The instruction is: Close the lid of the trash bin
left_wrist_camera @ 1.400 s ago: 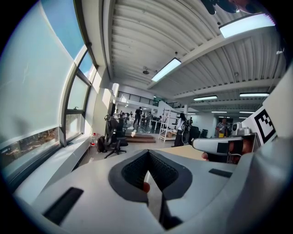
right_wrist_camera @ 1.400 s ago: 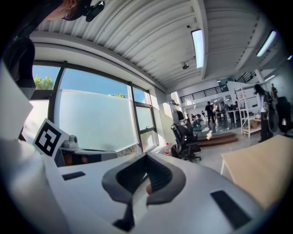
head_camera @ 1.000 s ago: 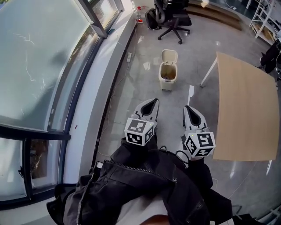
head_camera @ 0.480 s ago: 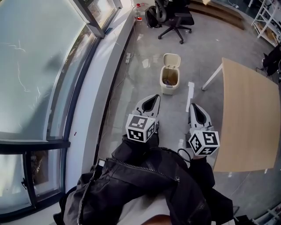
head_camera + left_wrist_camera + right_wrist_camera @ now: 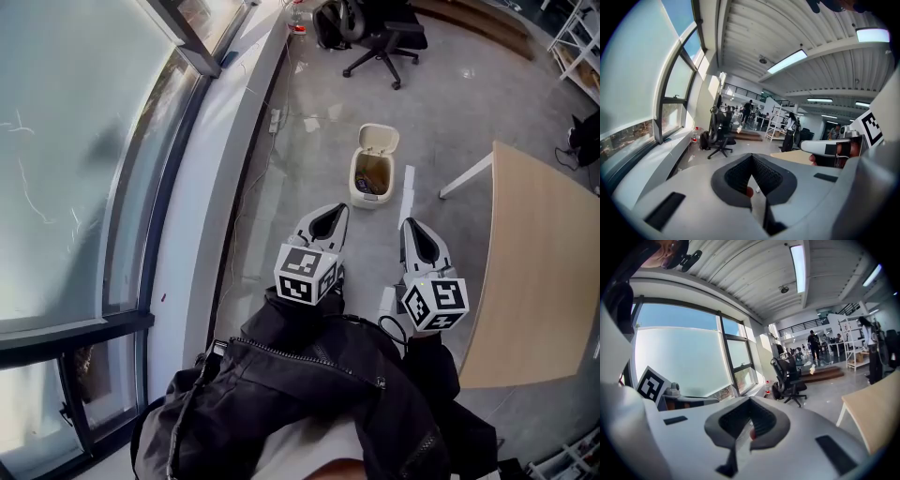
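Observation:
A small cream trash bin (image 5: 372, 178) stands on the grey floor ahead of me, its lid (image 5: 380, 139) tipped up at the far side and rubbish showing inside. My left gripper (image 5: 332, 213) and right gripper (image 5: 410, 226) are held side by side short of the bin, both pointing towards it, both shut with nothing in them. In the left gripper view the left gripper (image 5: 751, 157) has its jaws closed together, and so does the right gripper (image 5: 750, 401) in the right gripper view. Neither gripper view shows the bin.
A light wooden table (image 5: 534, 262) stands to the right of the bin. A black office chair (image 5: 384, 42) is beyond it. A glass wall with a low sill (image 5: 230, 159) and a cable runs along the left. A white strip (image 5: 408, 187) lies on the floor beside the bin.
The bin has drawn nearer and slid down and right in the head view as I walked forward. Both grippers keep the same pose, still shut.

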Demonstrator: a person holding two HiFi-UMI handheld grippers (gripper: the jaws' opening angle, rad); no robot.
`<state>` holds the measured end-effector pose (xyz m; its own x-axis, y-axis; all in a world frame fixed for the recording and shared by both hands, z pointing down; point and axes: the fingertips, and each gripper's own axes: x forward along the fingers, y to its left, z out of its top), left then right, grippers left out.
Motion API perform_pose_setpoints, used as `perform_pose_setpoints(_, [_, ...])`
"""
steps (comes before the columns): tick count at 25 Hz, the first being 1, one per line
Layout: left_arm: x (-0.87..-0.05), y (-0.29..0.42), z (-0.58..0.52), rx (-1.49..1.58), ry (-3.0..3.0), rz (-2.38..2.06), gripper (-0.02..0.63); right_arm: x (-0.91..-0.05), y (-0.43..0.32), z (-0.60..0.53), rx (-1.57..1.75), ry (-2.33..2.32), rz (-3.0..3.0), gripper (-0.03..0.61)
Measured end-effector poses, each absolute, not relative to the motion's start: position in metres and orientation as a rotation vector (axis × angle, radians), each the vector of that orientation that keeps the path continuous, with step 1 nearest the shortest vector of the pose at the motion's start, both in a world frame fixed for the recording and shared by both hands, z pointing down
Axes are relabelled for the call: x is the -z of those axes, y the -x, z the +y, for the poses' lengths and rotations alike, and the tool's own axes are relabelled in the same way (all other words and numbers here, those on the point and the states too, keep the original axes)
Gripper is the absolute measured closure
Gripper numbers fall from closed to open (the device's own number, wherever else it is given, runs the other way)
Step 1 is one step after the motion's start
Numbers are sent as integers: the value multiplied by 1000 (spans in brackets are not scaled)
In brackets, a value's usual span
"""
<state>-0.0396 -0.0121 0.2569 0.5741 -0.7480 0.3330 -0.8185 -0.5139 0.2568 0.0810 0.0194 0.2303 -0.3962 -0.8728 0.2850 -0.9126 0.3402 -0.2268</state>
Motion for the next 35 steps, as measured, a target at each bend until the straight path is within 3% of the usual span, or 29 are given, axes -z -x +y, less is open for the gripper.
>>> perform_pose_setpoints(21, [-331,6,-83,-380,-2311,-1239,618,-299,-93,-47,-677,-1525,-2416,574])
perform_pose_setpoints(35, [-451,27,-80,-509,-2068,-1306,618,-396,-84,-79,-756,-1304,-2363,574])
